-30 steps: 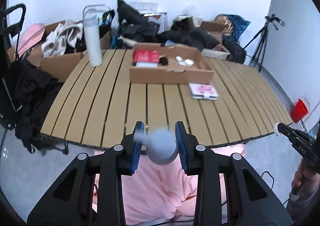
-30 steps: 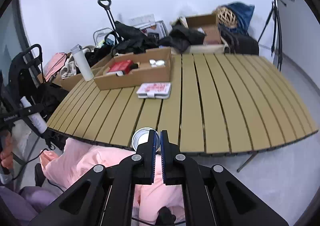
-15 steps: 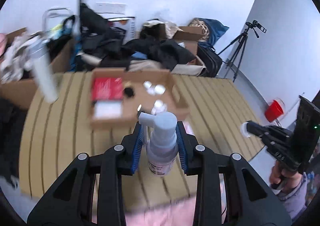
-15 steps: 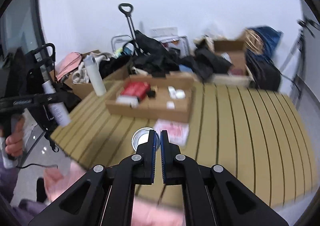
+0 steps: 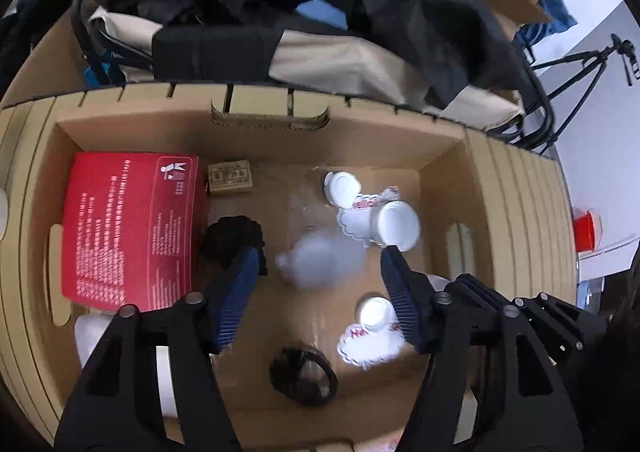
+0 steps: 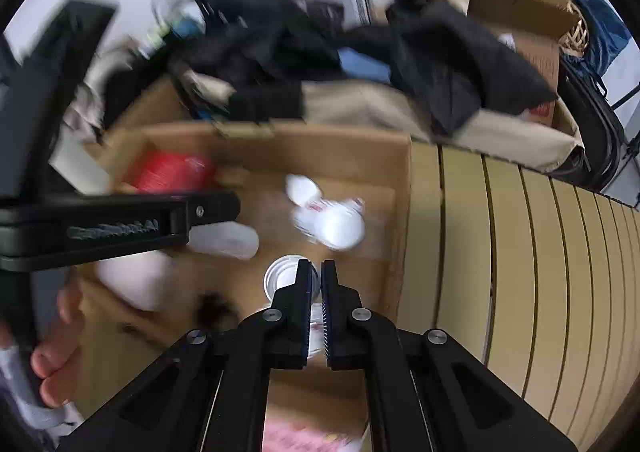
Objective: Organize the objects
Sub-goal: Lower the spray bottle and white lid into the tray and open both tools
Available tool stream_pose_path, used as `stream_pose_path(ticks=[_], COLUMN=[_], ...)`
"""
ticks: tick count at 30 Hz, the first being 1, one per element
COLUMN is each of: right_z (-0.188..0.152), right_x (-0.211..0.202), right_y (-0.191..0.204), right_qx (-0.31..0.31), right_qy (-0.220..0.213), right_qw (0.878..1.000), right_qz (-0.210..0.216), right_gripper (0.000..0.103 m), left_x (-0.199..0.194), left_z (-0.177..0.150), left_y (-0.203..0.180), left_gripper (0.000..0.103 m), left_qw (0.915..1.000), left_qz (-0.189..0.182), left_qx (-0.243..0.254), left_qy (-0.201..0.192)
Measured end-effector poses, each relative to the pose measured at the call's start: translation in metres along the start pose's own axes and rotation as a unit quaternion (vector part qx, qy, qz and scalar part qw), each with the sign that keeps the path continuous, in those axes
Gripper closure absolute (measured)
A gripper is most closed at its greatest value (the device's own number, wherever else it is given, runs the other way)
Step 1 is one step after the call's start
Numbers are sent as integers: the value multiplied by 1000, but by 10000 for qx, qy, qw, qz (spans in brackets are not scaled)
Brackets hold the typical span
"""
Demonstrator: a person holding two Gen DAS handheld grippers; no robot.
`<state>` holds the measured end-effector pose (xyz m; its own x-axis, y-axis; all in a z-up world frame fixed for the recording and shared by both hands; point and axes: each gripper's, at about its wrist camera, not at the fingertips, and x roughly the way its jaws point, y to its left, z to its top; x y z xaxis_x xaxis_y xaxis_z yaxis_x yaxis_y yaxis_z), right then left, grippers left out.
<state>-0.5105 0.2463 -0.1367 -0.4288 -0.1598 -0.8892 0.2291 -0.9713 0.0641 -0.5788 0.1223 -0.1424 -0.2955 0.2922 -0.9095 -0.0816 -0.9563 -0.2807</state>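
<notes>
Jaws of the left gripper (image 5: pixel 320 284) stand wide apart above the cardboard box (image 5: pixel 440 155) on the slatted table (image 6: pixel 520 236), a blurred grey spray bottle (image 5: pixel 320 260) loose between them beside a red carton (image 5: pixel 128 228). Right gripper (image 6: pixel 316 276) is clenched on a small tin (image 6: pixel 282 276) over the same box.

The light is bright and even, with only soft shadows. Both pictures bend round at the edges and have black corners. In the left view the gray spray bottle (image 5: pixel 320 260) is a fuzzy smear, while the red box (image 5: pixel 128 228) looks fairly sharp. The right view is much blurrier: the cardboard box (image 6: pixel 360 147) and dark clothes (image 6: pixel 272 63) are smeared.
</notes>
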Motion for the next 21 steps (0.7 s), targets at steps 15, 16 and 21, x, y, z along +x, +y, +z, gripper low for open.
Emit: stream_pose_path(ticks=[15,16,21], right_z=[8,7,-10], right_x=[-145,-162,-223], right_y=[1,1,5], right_qx=[147,164,234], right_qy=[-783,-791,-953], right_qw=[9968,9967,9952], right_qz=[47,68,2], right_gripper=[22,21,21], left_x=[-167,-181,-246], left_z=[-23,-28,-70], left_y=[9,8,-5], left_gripper=[16,10,4], left_qw=[9983,9977,9940], left_qz=[315,376,493], left_qx=[243,334,680], left_qy=[-428,-459,-698])
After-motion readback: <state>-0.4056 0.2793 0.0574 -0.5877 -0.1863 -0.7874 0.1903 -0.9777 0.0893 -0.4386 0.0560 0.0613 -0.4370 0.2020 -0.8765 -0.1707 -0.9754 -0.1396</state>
